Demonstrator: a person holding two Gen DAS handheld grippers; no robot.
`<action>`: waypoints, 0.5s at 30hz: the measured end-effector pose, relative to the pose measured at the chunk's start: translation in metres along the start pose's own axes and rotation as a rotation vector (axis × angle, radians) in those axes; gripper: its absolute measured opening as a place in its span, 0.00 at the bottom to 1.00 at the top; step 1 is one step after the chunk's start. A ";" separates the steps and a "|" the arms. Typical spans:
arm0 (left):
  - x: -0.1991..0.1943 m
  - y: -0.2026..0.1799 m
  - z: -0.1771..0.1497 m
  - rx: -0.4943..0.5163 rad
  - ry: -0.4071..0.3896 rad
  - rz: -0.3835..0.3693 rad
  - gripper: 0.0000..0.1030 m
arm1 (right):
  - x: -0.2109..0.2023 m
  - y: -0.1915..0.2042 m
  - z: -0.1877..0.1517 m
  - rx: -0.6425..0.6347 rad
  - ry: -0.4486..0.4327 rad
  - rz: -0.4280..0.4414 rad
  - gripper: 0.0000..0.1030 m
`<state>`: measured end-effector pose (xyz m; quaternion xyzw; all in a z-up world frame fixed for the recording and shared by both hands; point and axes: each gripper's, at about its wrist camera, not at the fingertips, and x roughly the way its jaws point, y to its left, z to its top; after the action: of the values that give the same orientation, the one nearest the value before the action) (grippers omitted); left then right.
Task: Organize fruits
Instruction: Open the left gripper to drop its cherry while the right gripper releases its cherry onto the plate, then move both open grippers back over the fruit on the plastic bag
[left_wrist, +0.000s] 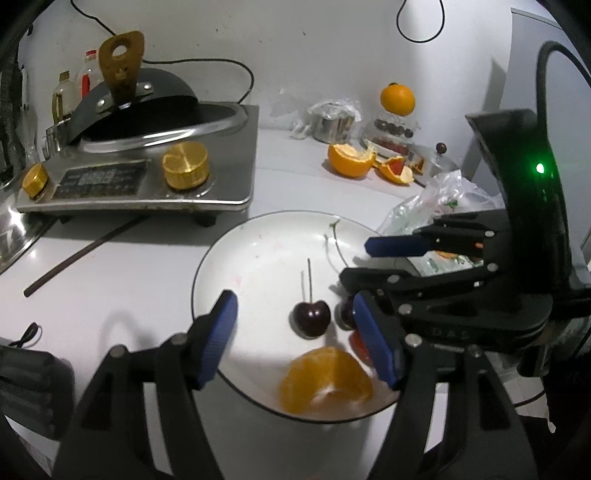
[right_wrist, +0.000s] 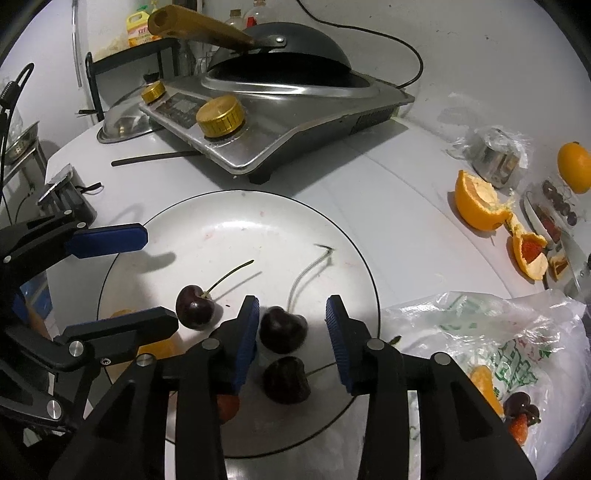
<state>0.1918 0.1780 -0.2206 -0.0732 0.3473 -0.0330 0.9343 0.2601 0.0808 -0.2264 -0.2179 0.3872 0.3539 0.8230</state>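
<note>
A white plate (left_wrist: 258, 254) (right_wrist: 229, 229) sits on the white counter. It holds three dark cherries, a peeled orange piece (left_wrist: 325, 384) and a red fruit bit (right_wrist: 227, 406). My left gripper (left_wrist: 295, 339) is open over the plate's near side, with one cherry (left_wrist: 311, 317) between its fingers. My right gripper (right_wrist: 291, 339) is open above two cherries (right_wrist: 282, 328) (right_wrist: 286, 380) and is empty. It shows in the left wrist view (left_wrist: 369, 273) too, as the left gripper does in the right wrist view (right_wrist: 147, 277). A third cherry (right_wrist: 194, 306) lies to the left.
An induction cooker (right_wrist: 280, 122) with a wok (left_wrist: 140, 107) stands behind the plate. Orange peels (right_wrist: 476, 203), a whole orange (left_wrist: 397, 99), a steel cup (right_wrist: 495, 155) and a fruit tray (right_wrist: 554, 214) are at the right. A plastic bag (right_wrist: 491, 343) with fruit lies beside the plate. A chopstick (left_wrist: 85, 254) lies left.
</note>
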 end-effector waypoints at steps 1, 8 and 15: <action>-0.001 -0.001 0.000 0.000 -0.003 0.001 0.69 | -0.002 -0.001 -0.001 0.002 -0.003 -0.001 0.39; -0.009 -0.009 0.003 0.001 -0.018 0.012 0.70 | -0.020 -0.006 -0.006 0.018 -0.032 -0.010 0.39; -0.014 -0.019 0.006 0.002 -0.025 0.022 0.70 | -0.039 -0.012 -0.014 0.030 -0.062 -0.017 0.39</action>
<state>0.1850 0.1612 -0.2043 -0.0688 0.3362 -0.0222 0.9390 0.2445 0.0476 -0.2027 -0.1979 0.3648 0.3476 0.8408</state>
